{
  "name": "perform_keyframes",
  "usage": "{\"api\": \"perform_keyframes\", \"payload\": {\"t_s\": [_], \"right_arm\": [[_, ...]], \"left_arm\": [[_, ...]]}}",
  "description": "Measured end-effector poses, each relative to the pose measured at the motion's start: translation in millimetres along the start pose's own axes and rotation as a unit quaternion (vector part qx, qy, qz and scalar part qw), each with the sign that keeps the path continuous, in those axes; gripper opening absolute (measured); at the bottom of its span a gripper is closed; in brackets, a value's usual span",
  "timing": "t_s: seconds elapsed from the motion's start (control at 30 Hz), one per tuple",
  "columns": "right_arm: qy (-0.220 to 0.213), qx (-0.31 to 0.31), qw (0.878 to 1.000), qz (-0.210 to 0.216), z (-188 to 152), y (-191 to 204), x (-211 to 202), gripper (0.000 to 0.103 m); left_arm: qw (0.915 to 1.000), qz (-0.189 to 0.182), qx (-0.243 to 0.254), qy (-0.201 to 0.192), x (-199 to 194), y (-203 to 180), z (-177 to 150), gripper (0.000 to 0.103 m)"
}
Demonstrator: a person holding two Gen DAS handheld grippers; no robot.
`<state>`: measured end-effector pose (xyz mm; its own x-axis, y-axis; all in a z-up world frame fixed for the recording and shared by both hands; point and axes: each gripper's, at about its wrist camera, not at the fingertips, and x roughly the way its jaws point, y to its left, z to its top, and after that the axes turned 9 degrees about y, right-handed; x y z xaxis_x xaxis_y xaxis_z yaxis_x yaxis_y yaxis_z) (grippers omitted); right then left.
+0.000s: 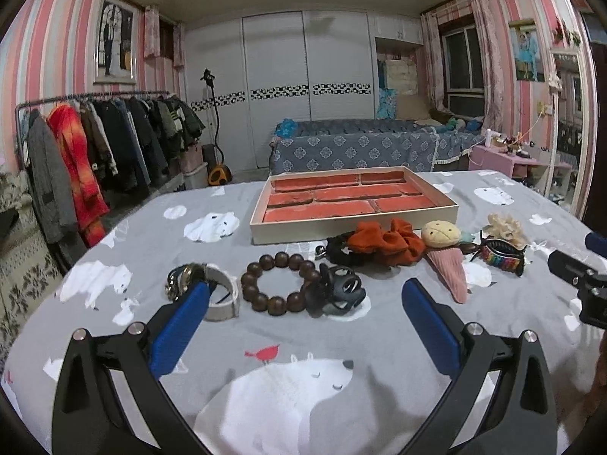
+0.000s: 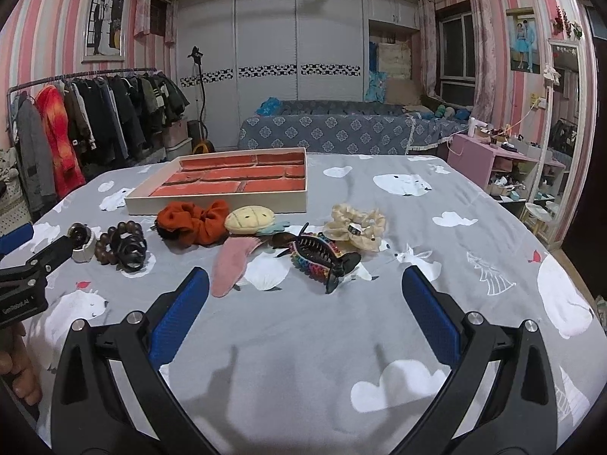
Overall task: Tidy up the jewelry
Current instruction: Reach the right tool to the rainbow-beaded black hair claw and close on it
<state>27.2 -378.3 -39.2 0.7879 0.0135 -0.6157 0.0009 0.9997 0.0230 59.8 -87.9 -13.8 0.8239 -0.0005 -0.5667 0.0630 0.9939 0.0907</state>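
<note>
Jewelry and hair accessories lie in a row on the grey polar-bear-print bedspread [image 1: 303,349], in front of the shallow cream box with a red brick-pattern floor [image 1: 353,199], which sits at 12 o'clock in the left wrist view. From left to right: a wristwatch with a white strap [image 1: 205,290]; a dark brown wooden bead bracelet [image 1: 280,282]; a black plastic claw clip [image 1: 339,292], touching the bracelet; an orange fabric scrunchie [image 1: 383,242] resting on a black scrunchie [image 1: 337,250]; a plush ice-cream-cone hair clip with a pink cone [image 1: 447,261]; a black claw clip with rainbow beads [image 2: 322,258]; a cream lace scrunchie [image 2: 354,229].

The left gripper [image 1: 305,303] hangs above the bedspread with its blue fingers [image 1: 180,328] spread wide, holding nothing; the bracelet lies between them at 12 o'clock. The right gripper [image 2: 305,290] is likewise wide open and empty, with the rainbow clip at 12 o'clock.
</note>
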Motion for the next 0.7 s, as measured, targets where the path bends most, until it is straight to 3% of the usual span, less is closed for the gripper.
{"api": "perform_keyframes", "payload": {"t_s": [0.17, 0.4, 0.5, 0.57, 0.7], "right_arm": [[0.002, -0.006, 1.000, -0.005, 11.2, -6.1, 10.8, 0.099], [0.021, 0.021, 1.000, -0.001, 20.6, -18.5, 31.6, 0.099], [0.042, 0.022, 0.999, 0.001, 21.6, -21.6, 44.7, 0.099], [0.055, 0.028, 0.998, 0.006, 22.5, -24.7, 52.1, 0.099], [0.078, 0.033, 0.996, 0.012, 25.4, -27.8, 64.8, 0.099]], "left_arm": [[0.9990, -0.038, -0.010, 0.022, 18.0, -0.3, 8.2, 0.098], [0.9973, -0.035, -0.001, 0.065, 50.1, -7.3, 17.6, 0.095], [0.9950, -0.036, 0.002, 0.094, 67.6, -9.9, 18.1, 0.079], [0.9934, -0.034, -0.001, 0.109, 76.8, -10.5, 19.2, 0.063], [0.9930, -0.030, -0.007, 0.114, 83.1, -9.6, 21.8, 0.056]]}}
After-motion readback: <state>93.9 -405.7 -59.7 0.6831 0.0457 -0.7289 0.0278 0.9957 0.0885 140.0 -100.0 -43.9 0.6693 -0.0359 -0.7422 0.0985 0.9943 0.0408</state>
